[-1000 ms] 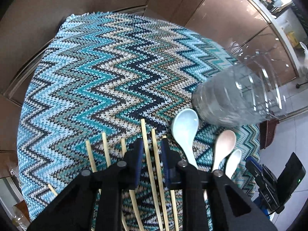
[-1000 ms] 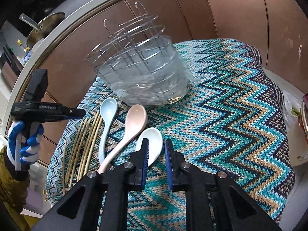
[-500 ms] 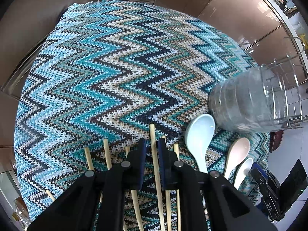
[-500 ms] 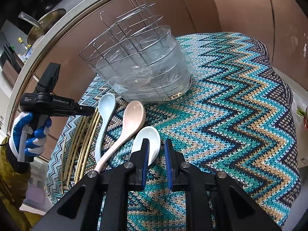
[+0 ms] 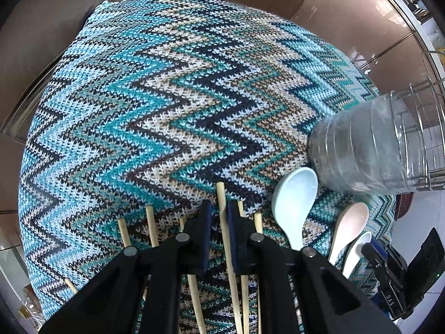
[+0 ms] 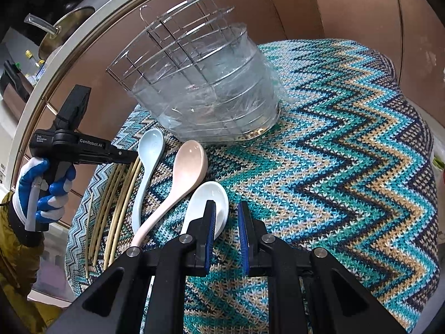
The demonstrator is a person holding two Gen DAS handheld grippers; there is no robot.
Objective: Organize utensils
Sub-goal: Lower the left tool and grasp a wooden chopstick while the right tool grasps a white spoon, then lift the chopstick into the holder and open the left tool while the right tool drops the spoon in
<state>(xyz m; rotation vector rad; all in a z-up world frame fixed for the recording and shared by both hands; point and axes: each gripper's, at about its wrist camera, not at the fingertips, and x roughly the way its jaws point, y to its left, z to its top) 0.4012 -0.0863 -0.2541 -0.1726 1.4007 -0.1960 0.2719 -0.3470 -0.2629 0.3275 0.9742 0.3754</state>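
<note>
At the far left of the right wrist view, a hand (image 6: 41, 192) in a blue-and-white glove holds the left hand-held gripper (image 5: 219, 217) over a row of bamboo chopsticks (image 6: 116, 208) that lie side by side on the zigzag-knit cloth (image 6: 347, 167) covering the counter. In the left wrist view its blue-padded jaws are drawn in close on either side of a single chopstick (image 5: 226, 228), the pads hard against it or nearly so, with the other sticks lying to both sides. To the right of the chopsticks lie three ceramic spoons, bowls facing up: a pale blue spoon (image 6: 148, 167), then a pink spoon (image 6: 183, 178) just beside it, then a white spoon (image 6: 205, 206). Behind the spoons stands a wire utensil holder (image 6: 205, 89) wrapped in clear plastic film, its base near the bowl of the pink spoon. The right hand-held gripper (image 6: 226, 233) hangs low in the foreground, jaws a narrow gap apart with nothing between them; its left finger overlaps the white spoon's bowl in the picture, though whether it touches cannot be told. The cloth to the right is bare pattern.
</note>
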